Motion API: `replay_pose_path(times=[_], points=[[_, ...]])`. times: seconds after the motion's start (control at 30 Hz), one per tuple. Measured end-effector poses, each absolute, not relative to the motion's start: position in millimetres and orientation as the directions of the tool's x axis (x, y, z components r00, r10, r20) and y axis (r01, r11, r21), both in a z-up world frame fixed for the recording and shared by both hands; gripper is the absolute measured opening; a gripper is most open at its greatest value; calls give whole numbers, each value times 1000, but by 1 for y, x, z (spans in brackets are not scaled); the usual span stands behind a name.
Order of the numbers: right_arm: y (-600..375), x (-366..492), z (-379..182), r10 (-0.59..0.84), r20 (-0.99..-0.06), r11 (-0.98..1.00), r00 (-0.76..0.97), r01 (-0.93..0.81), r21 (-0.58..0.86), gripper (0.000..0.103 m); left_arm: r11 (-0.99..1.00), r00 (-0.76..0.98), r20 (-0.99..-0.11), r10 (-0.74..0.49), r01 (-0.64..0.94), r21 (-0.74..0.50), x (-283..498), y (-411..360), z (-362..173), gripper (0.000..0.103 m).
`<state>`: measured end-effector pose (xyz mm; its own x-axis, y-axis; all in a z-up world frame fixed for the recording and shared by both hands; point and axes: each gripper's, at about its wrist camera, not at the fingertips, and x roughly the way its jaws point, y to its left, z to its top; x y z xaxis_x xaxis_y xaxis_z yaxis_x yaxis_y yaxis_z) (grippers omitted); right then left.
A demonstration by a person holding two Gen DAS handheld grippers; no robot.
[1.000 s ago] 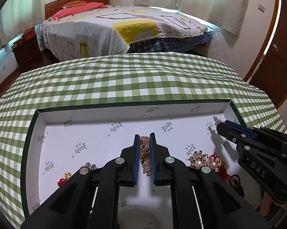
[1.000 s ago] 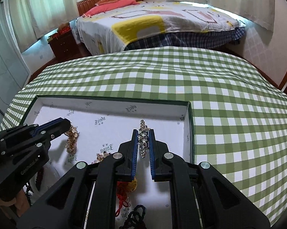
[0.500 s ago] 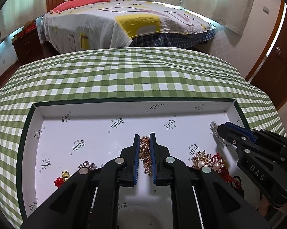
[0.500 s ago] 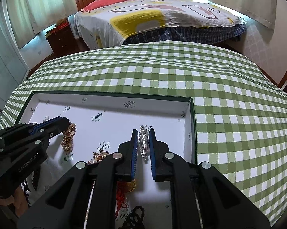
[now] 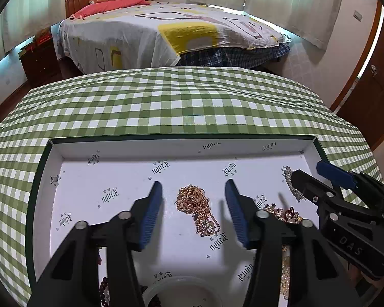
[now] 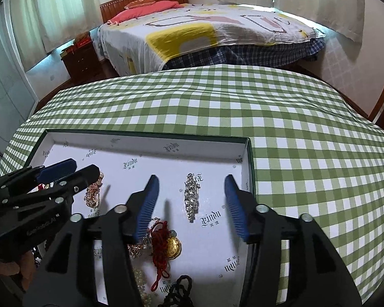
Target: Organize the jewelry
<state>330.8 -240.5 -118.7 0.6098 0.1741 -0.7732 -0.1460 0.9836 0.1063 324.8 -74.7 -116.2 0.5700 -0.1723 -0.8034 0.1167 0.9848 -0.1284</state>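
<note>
A shallow white box [image 5: 140, 148] with a green rim lies on the checked cloth. My left gripper [image 5: 193, 186] hangs over its middle, jaws opening. A tangled gold chain [image 5: 195, 206] lies loose on the box floor between the pads, touching neither. In the right wrist view my right gripper [image 6: 191, 179] is near the box's [image 6: 140, 140] right wall, jaws also opening. A silver rhinestone brooch [image 6: 191, 197] lies free between its fingers. Each gripper shows in the other's view: the right gripper [image 5: 312, 173] and the left gripper [image 6: 83, 166].
Near the front of the box lie a red knot with a gold coin [image 6: 167, 243], a black cord [image 6: 179, 291] and a pearl brooch [image 5: 281, 212]. A round white container [image 5: 181, 291] sits at the near edge. A bed [image 5: 166, 33] stands beyond the green checked table [image 5: 192, 97].
Both grippers went from shut to open. The left let go of the gold chain and the right let go of the silver brooch. Both pieces now rest on the box floor.
</note>
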Motion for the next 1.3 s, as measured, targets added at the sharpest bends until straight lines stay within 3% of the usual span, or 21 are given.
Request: replay_pose_path(times=[0.3, 0.6, 0.87, 1.07, 1.3], points=[[-245, 320, -109, 168, -730, 986, 663, -128, 111, 80, 989, 606, -781, -147, 95, -112, 319, -71, -108, 73], [-247, 296, -94, 129, -698, 992, 704, -98, 85, 84, 993, 660, -742, -114, 78, -83, 298, -64, -92, 76], [-252, 240, -83, 131, -681, 990, 721, -67, 120, 90, 999, 713, -701, -16, 39, 18, 242, -50, -73, 82], [-243, 191, -81, 142, -689, 990, 711, -85, 116, 90, 1000, 726, -688, -20, 4, -26, 194, -32, -65, 82], [-235, 149, -57, 138, -668, 990, 732, -109, 85, 90, 1000, 762, -647, 21, -10, 21, 149, -28, -37, 82]])
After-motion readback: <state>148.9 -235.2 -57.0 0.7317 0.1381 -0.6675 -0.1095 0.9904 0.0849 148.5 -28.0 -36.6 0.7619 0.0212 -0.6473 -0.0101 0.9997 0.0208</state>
